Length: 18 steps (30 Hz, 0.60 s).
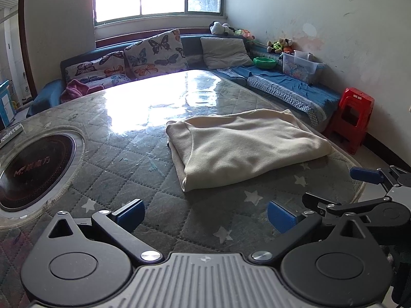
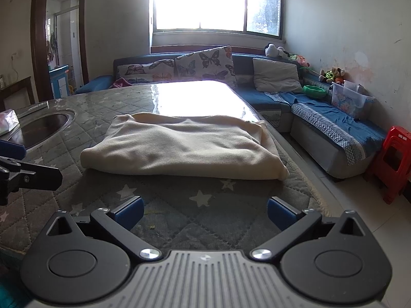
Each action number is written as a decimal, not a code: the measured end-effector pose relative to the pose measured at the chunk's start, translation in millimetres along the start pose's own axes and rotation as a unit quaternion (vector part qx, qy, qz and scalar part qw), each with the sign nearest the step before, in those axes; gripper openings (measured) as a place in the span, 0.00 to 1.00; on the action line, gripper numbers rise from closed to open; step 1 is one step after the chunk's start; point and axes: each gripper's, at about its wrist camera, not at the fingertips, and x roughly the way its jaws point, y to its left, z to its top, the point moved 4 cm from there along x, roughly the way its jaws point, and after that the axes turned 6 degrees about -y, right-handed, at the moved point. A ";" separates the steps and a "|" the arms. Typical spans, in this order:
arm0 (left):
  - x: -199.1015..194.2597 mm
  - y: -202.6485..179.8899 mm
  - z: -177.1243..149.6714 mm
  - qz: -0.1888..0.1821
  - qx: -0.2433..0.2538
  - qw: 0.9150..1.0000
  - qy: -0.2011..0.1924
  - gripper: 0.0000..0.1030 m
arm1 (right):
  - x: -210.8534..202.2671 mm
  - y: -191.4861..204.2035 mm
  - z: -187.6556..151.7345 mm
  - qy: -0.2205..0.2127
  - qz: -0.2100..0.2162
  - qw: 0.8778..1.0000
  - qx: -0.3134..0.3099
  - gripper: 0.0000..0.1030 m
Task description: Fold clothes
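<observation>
Nearest, the left gripper [image 1: 205,214] and the right gripper [image 2: 205,211] both hover low over the near edge of the table [image 1: 143,177], jaws spread wide and empty, side by side and level. Bare quilted cover lies between them and the folded cream garment [image 2: 179,148], which rests flat just ahead, its right side close to the table's right edge. To its left sits a round inset cooktop [image 1: 36,164]. Beyond, open glossy tabletop runs to the sofa [image 2: 321,118]; a red stool [image 2: 393,159] stands on the floor at right.
</observation>
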 end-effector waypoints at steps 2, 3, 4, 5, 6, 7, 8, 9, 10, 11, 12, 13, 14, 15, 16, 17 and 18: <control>-1.0 -0.4 0.1 0.001 0.000 1.000 -0.001 1.00 | -0.8 0.3 0.1 0.000 0.001 1.000 0.000 1.00; -1.8 -0.8 0.3 0.001 0.001 1.000 -0.002 1.00 | -1.2 0.4 0.2 -0.001 0.001 1.000 0.000 1.00; -2.6 -1.1 0.5 0.002 0.002 1.000 -0.004 1.00 | -1.7 0.4 0.3 -0.002 0.002 1.000 0.000 1.00; -3.5 -1.4 0.7 0.002 0.002 1.000 -0.005 1.00 | -2.1 0.3 0.5 -0.002 0.002 1.000 0.000 1.00; -4.2 -2.0 0.8 0.002 0.003 1.000 -0.006 1.00 | -2.4 0.3 0.6 -0.003 0.002 1.000 0.000 1.00; -5.5 -2.5 0.7 0.001 0.004 1.000 -0.007 1.00 | -2.9 0.2 0.7 -0.004 0.002 1.000 0.000 1.00; -6.8 -3.1 0.6 0.001 0.004 1.000 -0.009 1.00 | -3.8 0.0 0.8 -0.005 0.002 1.000 0.001 1.00; -8.1 -3.7 0.5 0.001 0.005 1.000 -0.010 1.00 | -4.8 -0.1 0.8 -0.006 0.003 1.000 0.001 1.00; -9.4 -4.3 0.4 0.001 0.005 1.000 -0.012 1.00 | -5.7 -0.1 0.9 -0.008 0.003 1.000 0.001 1.00; -10.7 -4.9 0.4 0.001 0.006 1.000 -0.013 1.00 | -6.8 -0.3 0.9 -0.009 0.003 1.000 0.000 1.00; -12.0 -5.5 0.3 0.001 0.006 1.000 -0.014 1.00 | -7.9 -0.3 0.9 -0.010 0.002 1.000 0.000 1.00; -13.4 -6.0 0.1 0.001 0.007 1.000 -0.016 1.00 | -8.9 -0.4 0.9 -0.011 0.002 1.000 0.000 1.00; -14.8 -6.5 -0.2 0.001 0.008 1.000 -0.018 1.00 | -9.7 -0.4 0.9 -0.012 0.002 1.000 0.001 1.00; -16.1 -7.0 -0.4 0.002 0.008 1.000 -0.019 1.00 | -10.8 -0.5 0.7 -0.014 0.003 1.000 0.001 1.00; -17.7 -7.8 -0.8 0.002 0.009 1.000 -0.021 1.00 | -12.3 -0.6 0.6 -0.016 0.003 1.000 0.001 1.00; -19.2 -8.6 -1.2 0.002 0.009 1.000 -0.023 1.00 | -13.8 -0.5 0.5 -0.018 0.004 1.000 0.001 1.00; -20.8 -9.5 -1.6 0.002 0.010 1.000 -0.025 1.00 | -15.1 -0.2 0.4 -0.020 0.005 1.000 0.001 1.00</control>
